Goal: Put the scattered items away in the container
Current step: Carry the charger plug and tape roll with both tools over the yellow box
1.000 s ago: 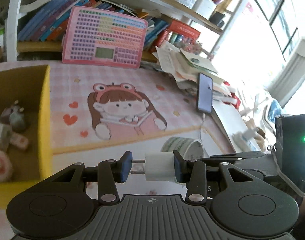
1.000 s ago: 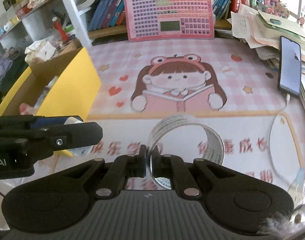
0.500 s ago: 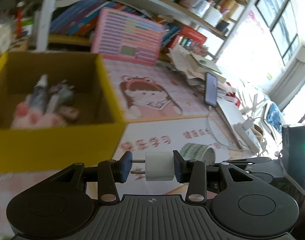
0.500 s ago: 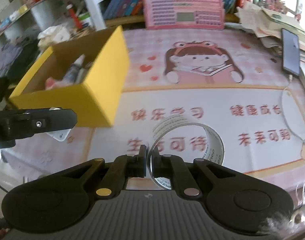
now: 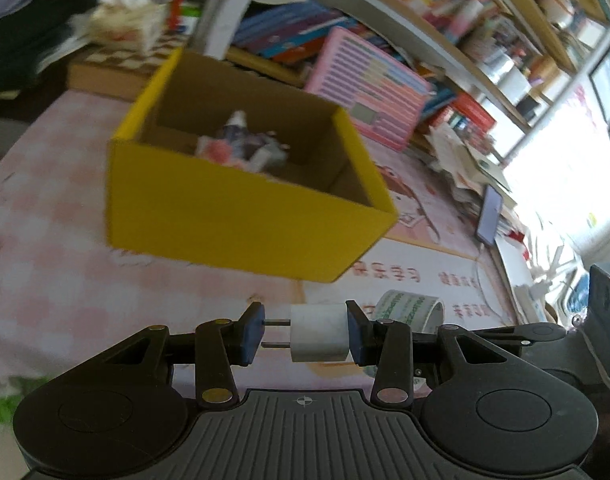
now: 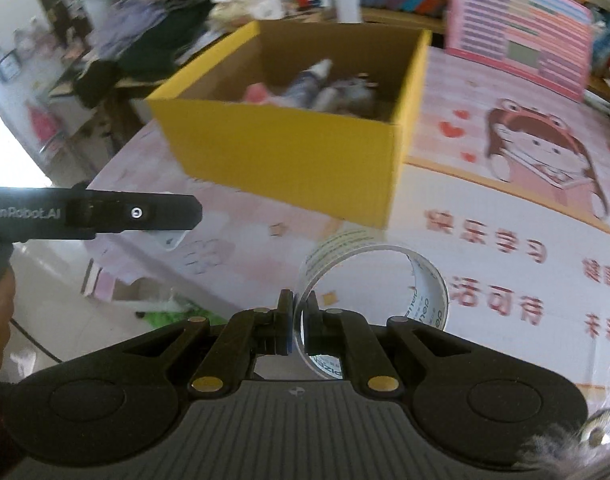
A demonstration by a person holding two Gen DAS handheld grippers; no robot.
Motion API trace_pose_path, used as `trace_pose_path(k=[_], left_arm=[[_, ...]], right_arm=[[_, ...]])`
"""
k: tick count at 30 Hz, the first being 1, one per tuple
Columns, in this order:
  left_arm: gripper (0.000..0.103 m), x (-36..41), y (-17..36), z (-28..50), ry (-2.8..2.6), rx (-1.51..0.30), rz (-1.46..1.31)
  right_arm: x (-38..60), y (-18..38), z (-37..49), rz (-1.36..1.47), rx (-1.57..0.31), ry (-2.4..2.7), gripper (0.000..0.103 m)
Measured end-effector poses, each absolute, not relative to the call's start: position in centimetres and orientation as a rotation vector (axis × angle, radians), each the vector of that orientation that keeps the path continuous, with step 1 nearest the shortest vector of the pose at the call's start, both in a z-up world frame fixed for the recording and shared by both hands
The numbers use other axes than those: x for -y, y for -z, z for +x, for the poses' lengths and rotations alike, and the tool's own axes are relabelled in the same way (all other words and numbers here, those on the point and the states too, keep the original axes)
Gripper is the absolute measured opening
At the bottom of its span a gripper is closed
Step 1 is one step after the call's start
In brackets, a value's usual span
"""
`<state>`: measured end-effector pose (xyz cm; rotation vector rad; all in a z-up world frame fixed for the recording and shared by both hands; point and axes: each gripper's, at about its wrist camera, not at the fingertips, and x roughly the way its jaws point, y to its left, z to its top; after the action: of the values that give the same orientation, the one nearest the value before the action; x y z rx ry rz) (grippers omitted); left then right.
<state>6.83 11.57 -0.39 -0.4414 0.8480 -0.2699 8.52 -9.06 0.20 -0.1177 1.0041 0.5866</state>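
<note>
My left gripper is shut on a white plug adapter, its two prongs pointing at the left pad. Ahead stands the yellow cardboard box, open at the top, with several small items inside. My right gripper is shut on the wall of a clear tape roll, held up above the mat. The same yellow box lies ahead and slightly left in the right wrist view. The left gripper's finger reaches in from the left there, and the tape roll shows to the right in the left wrist view.
A pink cartoon desk mat covers the table. A pink toy keyboard leans against the bookshelf behind the box. A phone on a cable lies at the right beside piled papers. The table's near left edge drops to the floor.
Both grippers have swung left with their loads. The yellow box has come from the left edge of each view to the middle, and the views have rolled.
</note>
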Motion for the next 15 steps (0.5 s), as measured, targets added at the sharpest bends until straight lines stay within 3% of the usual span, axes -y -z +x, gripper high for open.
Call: trace_pose_path(k=[15], left_arm=[[0.041, -15.0, -0.1, 4.8, 0.189, -0.782, -0.504]], right_arm=[[4.3, -0.5, 7.5, -0.228, -0.976, -0.748, 0.005]])
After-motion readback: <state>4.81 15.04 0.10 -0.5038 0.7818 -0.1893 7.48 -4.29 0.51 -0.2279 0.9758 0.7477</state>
